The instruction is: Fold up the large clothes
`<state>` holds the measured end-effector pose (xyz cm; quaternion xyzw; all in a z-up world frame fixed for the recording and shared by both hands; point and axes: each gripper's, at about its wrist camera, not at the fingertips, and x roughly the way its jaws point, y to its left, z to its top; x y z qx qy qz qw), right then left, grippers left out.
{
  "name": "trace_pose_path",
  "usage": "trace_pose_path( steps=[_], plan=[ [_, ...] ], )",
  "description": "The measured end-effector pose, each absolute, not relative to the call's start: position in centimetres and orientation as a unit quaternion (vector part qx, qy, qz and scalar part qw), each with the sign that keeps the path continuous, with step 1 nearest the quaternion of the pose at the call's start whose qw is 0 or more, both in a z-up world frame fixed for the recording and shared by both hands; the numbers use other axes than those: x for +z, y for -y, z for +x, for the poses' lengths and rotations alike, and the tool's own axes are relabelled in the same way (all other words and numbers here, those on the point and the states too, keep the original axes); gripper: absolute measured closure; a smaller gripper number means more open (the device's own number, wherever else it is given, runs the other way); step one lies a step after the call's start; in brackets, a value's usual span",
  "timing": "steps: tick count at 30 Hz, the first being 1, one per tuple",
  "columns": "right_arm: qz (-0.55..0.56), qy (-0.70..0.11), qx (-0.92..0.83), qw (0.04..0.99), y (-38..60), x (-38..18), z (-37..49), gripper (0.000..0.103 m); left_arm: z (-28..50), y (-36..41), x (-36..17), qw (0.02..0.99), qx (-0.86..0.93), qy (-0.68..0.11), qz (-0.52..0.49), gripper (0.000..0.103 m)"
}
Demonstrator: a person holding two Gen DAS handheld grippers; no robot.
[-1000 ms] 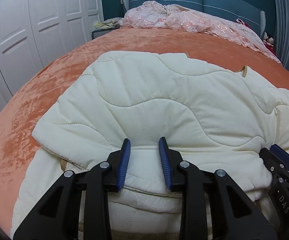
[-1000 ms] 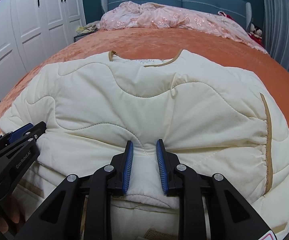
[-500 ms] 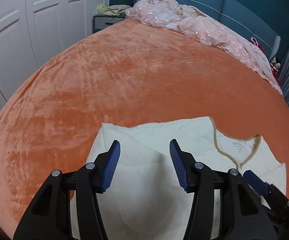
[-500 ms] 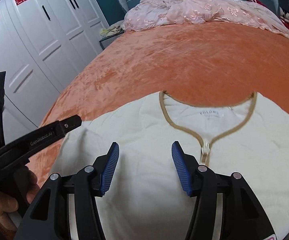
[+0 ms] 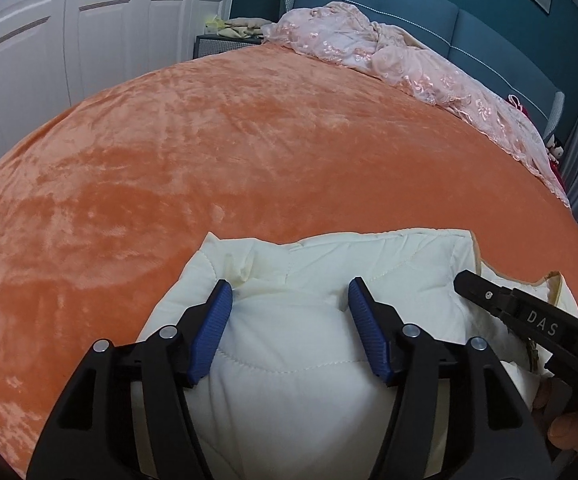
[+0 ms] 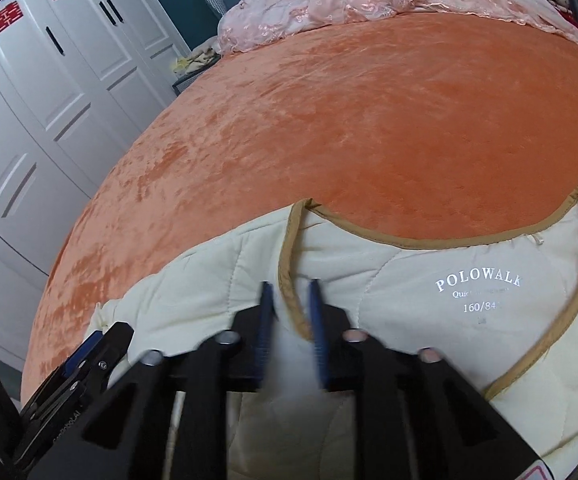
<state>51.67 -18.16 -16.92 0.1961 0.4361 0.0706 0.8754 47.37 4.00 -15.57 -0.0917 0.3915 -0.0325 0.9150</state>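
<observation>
A cream quilted jacket (image 5: pixel 289 360) with tan trim lies on the orange bedspread (image 5: pixel 249 140). My left gripper (image 5: pixel 289 312) is open, its blue pads wide apart over the jacket's shoulder corner. In the right wrist view the jacket (image 6: pixel 469 300) shows its collar and a POLOWALK label (image 6: pixel 479 284). My right gripper (image 6: pixel 291 312) has its pads close together around the tan collar trim at the front opening, blurred by motion. The right gripper's black body also shows in the left wrist view (image 5: pixel 529 320).
A pink lace cover (image 5: pixel 409 60) lies bunched along the blue headboard (image 5: pixel 489 28). White wardrobe doors (image 6: pixel 49 100) stand to the left of the bed. A nightstand with clutter (image 5: pixel 229 36) sits in the far corner.
Both grippers let go of the jacket's folded edge and moved up to the collar end. The right gripper, open half a second ago, has closed on the collar trim.
</observation>
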Motion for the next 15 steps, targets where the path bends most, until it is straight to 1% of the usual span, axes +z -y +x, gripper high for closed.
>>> trace_pose_path(
  steps=[1, 6, 8, 11, 15],
  plan=[
    [0.197, -0.426, 0.069, 0.880, 18.3, -16.8, 51.4, 0.100, 47.3, -4.0, -15.6, 0.916, -0.033, -0.388, -0.093, 0.045],
    [0.225, -0.379, 0.057, 0.896, 19.5, -16.4, 50.2, 0.102, 47.2, -3.7, -15.7, 0.921, -0.027, -0.379, -0.087, 0.045],
    [0.236, -0.388, 0.049, 0.889, 20.0, -17.1, 50.6, 0.102, 47.3, -3.6, -15.8, 0.922, -0.026, -0.378, -0.084, 0.044],
    [0.216, -0.411, 0.036, 0.885, 19.2, -17.9, 51.5, 0.102, 47.4, -3.3, -16.0, 0.922, -0.020, -0.379, -0.073, 0.044],
    [0.208, -0.417, 0.032, 0.884, 18.9, -18.2, 51.7, 0.103, 47.5, -2.9, -16.2, 0.923, -0.013, -0.381, -0.058, 0.042]
  ],
)
